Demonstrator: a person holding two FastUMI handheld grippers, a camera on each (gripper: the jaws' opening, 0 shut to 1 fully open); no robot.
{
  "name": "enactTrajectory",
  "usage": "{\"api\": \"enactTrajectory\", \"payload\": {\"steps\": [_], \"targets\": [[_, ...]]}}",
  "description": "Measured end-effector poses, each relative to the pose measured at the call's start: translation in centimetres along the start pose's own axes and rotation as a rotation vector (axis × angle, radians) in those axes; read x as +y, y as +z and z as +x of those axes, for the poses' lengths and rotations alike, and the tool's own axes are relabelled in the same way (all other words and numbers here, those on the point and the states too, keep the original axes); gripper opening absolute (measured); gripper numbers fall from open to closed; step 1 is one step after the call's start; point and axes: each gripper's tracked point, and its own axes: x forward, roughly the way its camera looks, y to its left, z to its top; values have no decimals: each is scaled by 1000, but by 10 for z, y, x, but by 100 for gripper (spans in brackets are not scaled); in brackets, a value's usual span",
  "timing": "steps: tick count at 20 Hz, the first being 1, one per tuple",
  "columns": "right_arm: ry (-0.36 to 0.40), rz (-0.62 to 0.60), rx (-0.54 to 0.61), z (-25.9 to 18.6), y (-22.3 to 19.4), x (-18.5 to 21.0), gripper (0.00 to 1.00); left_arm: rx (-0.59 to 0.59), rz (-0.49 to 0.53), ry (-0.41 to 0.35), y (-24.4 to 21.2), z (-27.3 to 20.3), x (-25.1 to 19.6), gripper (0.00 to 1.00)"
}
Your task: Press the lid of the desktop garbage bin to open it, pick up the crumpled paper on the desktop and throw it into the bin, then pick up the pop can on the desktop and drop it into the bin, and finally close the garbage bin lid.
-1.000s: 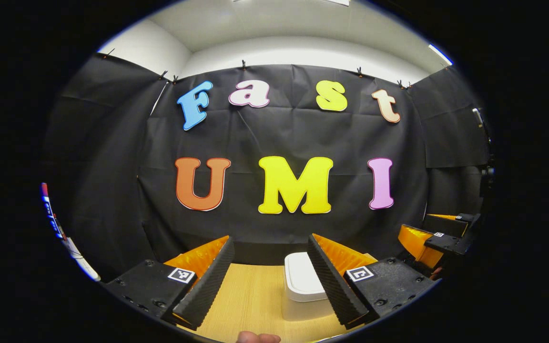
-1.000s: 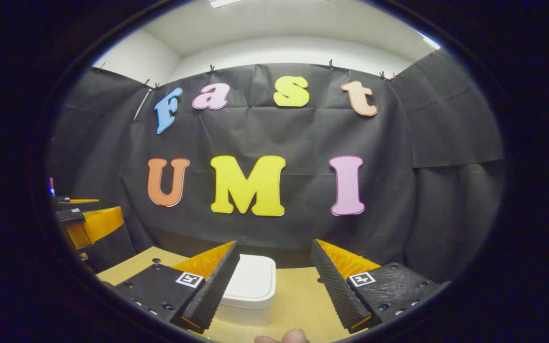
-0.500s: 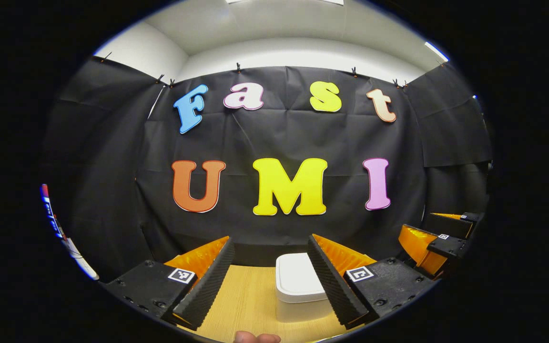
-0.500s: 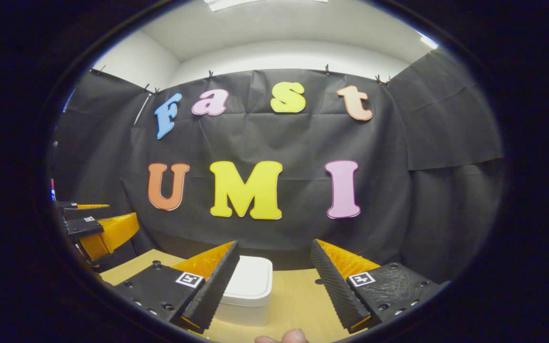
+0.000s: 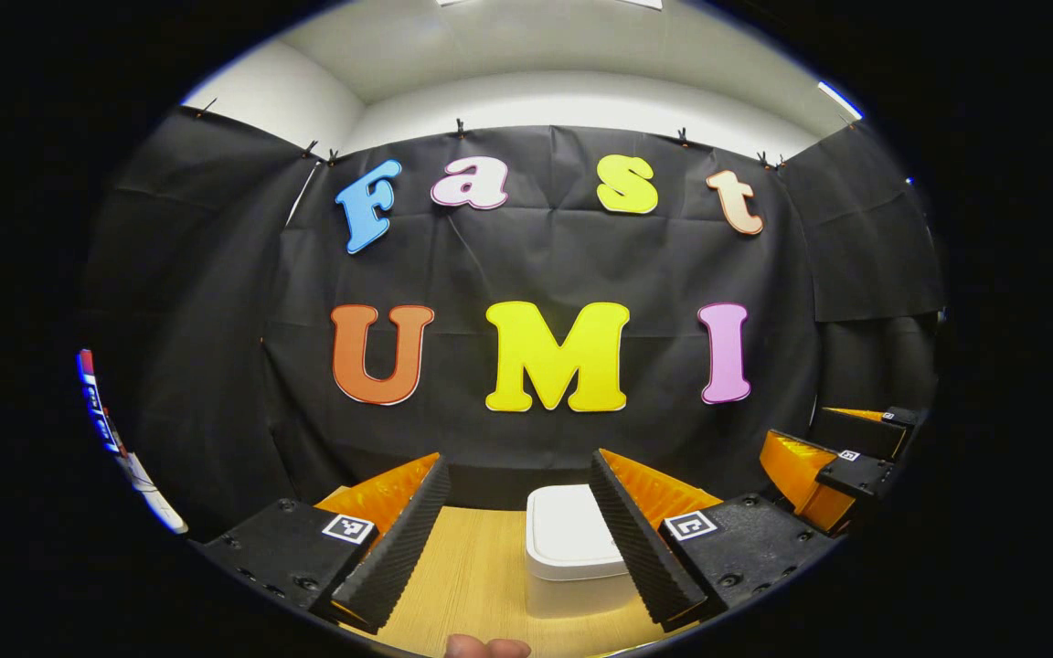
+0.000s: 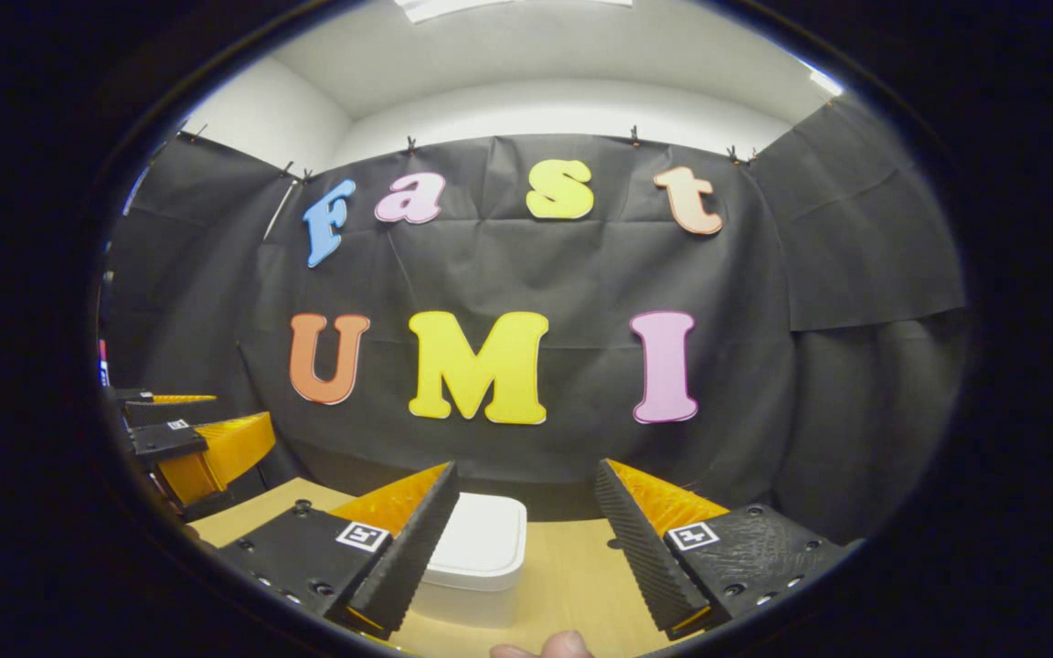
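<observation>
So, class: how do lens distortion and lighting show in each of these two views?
Left gripper view: the fisheye bows the wall's top edge and side panels; a ceiling light glares at upper right; the bin and table are sharp and evenly lit. Right gripper view: the same bowing; a bright ceiling panel at top; the bin casts a soft shadow on the table.

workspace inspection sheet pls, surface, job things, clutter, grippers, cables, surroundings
surface: light wooden desktop, bare where seen
job's things: white garbage bin on the desktop, lid closed; paper and can: nothing seen
clutter: nothing seen
grippers: left gripper open, holding nothing; right gripper open, holding nothing; both short of the bin
cables: nothing seen
surroundings: black cloth wall, white ceiling above
</observation>
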Motion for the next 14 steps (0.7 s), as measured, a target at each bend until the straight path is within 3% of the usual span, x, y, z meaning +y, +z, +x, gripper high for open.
{"api": "enactTrajectory", "payload": {"steps": [14], "targets": [[6, 13, 3, 4, 0, 4, 94, 18, -9, -5, -7, 3, 2, 99]]}}
